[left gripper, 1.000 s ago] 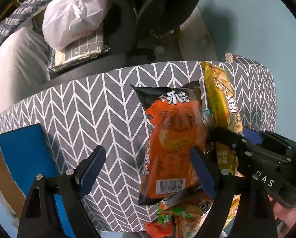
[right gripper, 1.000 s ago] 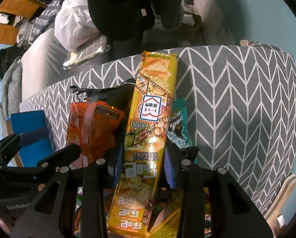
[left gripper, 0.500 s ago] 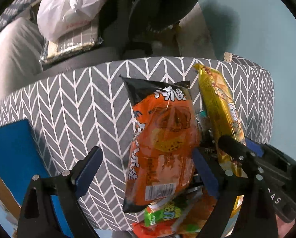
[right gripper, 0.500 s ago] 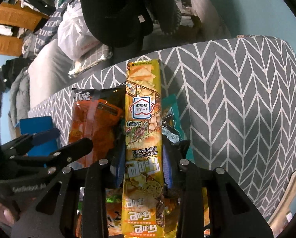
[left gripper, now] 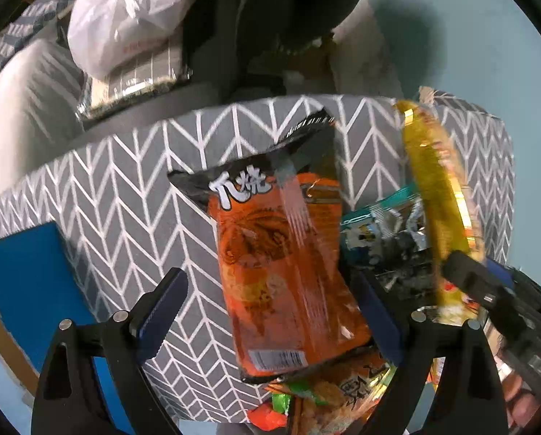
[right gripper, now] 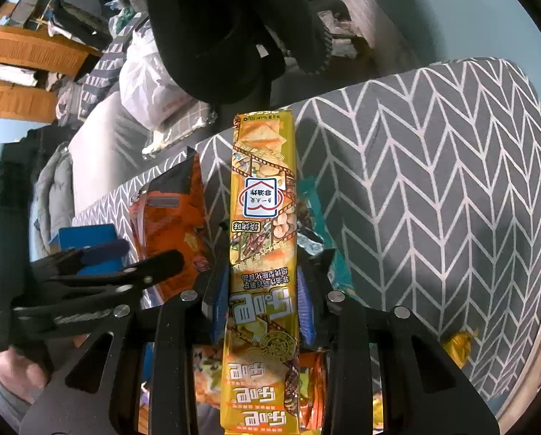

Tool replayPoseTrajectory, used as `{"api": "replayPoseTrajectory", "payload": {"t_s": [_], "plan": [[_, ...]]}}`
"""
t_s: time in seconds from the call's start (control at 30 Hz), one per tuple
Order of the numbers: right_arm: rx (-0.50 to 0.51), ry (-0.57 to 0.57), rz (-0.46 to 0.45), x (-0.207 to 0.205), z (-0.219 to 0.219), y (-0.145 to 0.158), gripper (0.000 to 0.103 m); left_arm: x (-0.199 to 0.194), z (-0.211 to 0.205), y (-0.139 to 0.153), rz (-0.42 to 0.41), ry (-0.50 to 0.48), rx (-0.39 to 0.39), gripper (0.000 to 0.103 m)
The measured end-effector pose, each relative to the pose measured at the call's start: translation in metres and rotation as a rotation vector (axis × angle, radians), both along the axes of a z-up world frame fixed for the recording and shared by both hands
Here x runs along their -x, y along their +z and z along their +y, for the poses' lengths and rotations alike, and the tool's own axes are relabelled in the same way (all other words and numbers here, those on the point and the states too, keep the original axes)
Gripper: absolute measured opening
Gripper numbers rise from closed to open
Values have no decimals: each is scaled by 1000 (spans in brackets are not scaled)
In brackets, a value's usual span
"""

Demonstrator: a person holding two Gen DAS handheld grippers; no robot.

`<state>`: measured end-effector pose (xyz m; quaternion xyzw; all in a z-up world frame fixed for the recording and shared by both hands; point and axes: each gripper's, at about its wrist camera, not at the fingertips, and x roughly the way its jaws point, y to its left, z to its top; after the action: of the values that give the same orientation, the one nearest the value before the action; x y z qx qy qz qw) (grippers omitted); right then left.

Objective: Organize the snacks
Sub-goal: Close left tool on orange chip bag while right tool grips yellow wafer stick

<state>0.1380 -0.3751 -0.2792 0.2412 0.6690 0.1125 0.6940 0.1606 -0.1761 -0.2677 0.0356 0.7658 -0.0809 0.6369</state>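
My right gripper [right gripper: 262, 304] is shut on a long yellow snack box [right gripper: 263, 239] and holds it upright over a grey chevron fabric bin [right gripper: 433, 188]. The box also shows in the left wrist view [left gripper: 437, 195], with the right gripper [left gripper: 477, 286] at its lower end. My left gripper [left gripper: 270, 311] is open. An orange snack bag [left gripper: 288, 261] stands between its fingers against the right pad [left gripper: 377, 319]; the left pad [left gripper: 161, 311] is apart from it. The orange bag shows in the right wrist view [right gripper: 169, 214], with the left gripper [right gripper: 132, 257] beside it.
A teal packet [left gripper: 379, 224] and more orange and green packets [left gripper: 324, 406] lie in the bin [left gripper: 125, 195]. A blue box [left gripper: 20, 275] stands at the bin's left. A white plastic bag [left gripper: 125, 14] and dark clothing [right gripper: 227, 29] lie behind.
The right gripper has lifted the yellow box higher. The orange bag has tilted and swung, its top now leaning right. The left gripper stays open around it.
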Motion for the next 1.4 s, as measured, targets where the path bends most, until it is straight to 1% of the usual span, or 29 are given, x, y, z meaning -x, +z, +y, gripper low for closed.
{"api": "replayPoseTrajectory", "payload": {"t_s": [0.07,0.1,0.17,0.2,0.23,0.27,0.33,0.4,0.47,0.67,0.77,0.93,1.1,1.27,1.4], "plan": [[-1,-6,-3,2,-2,2,32,1,3,-12,29,23,9,93],[-2,-8,-5,3,-3,3,32,2,4,-15,34,30,16,89],[-4,-11,-10,5,-5,5,32,3,9,-19,47,60,59,79],[-4,-10,-13,7,-5,6,32,3,12,-19,51,78,81,67],[-3,-7,-16,8,-5,8,32,4,14,-18,51,97,94,67],[-1,-4,-17,8,-4,8,32,4,16,-16,40,101,86,66],[5,5,-23,9,-2,10,32,6,14,-13,14,79,71,64],[15,17,-28,11,1,12,32,8,12,-9,-3,47,53,64],[32,31,-36,12,4,14,32,10,11,-1,-31,26,52,63],[70,74,-61,14,11,21,32,20,9,35,-151,-59,3,63],[88,98,-75,15,17,26,32,25,11,54,-205,-87,-6,63],[113,134,-102,19,27,40,32,35,19,81,-267,-119,-30,63],[129,175,-132,22,42,54,32,49,36,101,-305,-116,-24,63],[137,211,-159,27,59,68,32,67,62,123,-343,-91,-18,63],[135,245,-183,31,74,80,32,79,80,135,-358,-69,-22,63]]}}
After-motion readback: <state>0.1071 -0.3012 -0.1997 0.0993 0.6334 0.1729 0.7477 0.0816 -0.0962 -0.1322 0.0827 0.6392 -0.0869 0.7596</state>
